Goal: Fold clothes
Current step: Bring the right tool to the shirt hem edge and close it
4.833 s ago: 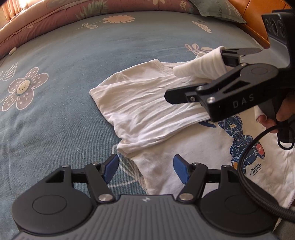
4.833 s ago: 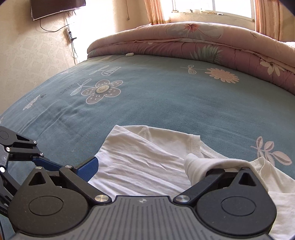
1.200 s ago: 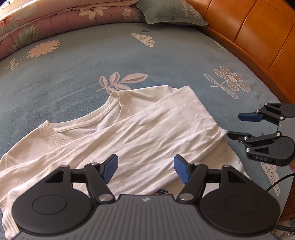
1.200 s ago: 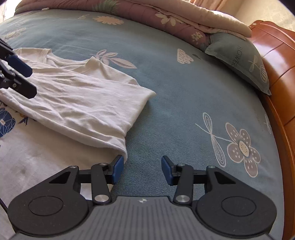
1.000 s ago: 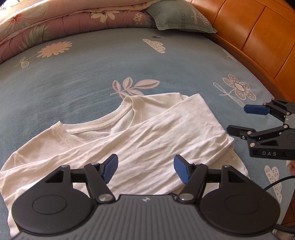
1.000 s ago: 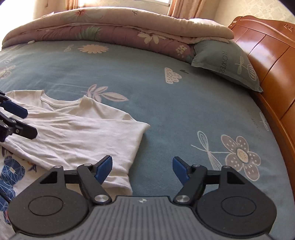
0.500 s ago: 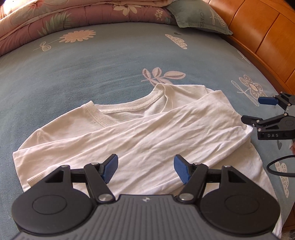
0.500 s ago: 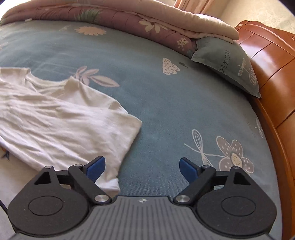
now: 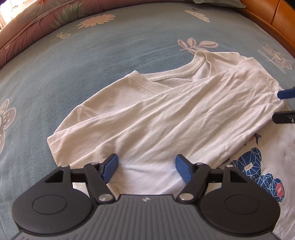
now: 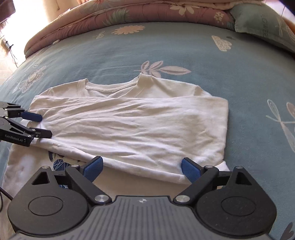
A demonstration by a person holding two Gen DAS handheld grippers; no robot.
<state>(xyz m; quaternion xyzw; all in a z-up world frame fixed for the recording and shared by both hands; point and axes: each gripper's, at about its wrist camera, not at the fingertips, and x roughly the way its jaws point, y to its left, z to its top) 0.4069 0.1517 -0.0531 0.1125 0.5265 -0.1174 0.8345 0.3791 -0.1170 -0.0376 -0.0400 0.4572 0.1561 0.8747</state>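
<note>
A white long-sleeved cotton shirt [image 10: 129, 127] with a blue geometric print [image 9: 258, 173] lies flat on the blue-grey bedsheet patterned with pale flowers and leaves [image 10: 166, 49], its ribbed collar towards the rolled pink floral quilt [image 10: 114, 13] at the far edge. Both sleeves are folded across the chest, one over the other. The left gripper [image 9: 146, 169] hovers low at the shirt's left side, its blue-padded fingers spread wide over the sleeve cuff, holding nothing. The right gripper [image 10: 142, 169] hangs over the opposite side, fingers wide apart, straddling the folded sleeve's lower edge with nothing clasped. A grey-green pillow [image 10: 261, 24] rests beside the orange wooden headboard [image 9: 276, 16]
</note>
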